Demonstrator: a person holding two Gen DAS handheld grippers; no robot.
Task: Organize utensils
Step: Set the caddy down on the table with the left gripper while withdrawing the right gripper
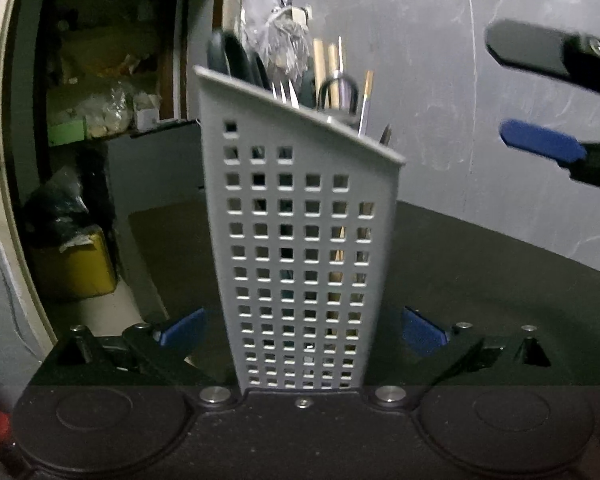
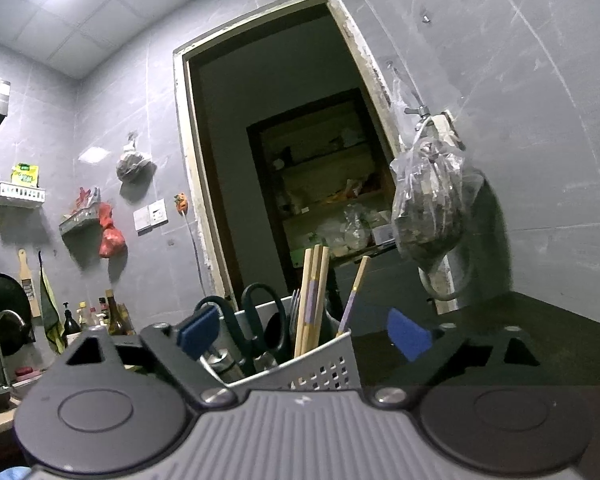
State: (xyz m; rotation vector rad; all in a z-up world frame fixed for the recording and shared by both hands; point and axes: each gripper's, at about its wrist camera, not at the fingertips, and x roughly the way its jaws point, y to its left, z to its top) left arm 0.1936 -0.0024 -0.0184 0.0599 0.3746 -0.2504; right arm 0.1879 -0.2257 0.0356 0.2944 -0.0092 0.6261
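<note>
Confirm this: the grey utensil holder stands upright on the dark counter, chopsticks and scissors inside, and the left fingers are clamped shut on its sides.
Not clamped. In the left wrist view the left fingers stand open on either side of the utensil holder, clear of its walls. The rest holds: upright on the counter, chopsticks and scissors inside.

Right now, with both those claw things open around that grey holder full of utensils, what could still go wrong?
The utensil holder is tall and narrow, and stands between the open left gripper pads; a sideways nudge might tip it.

The chopsticks and scissors stick above the rim right by the open right gripper, which could snag them.

The holder leans in the left view, though that may be lens distortion.
</note>
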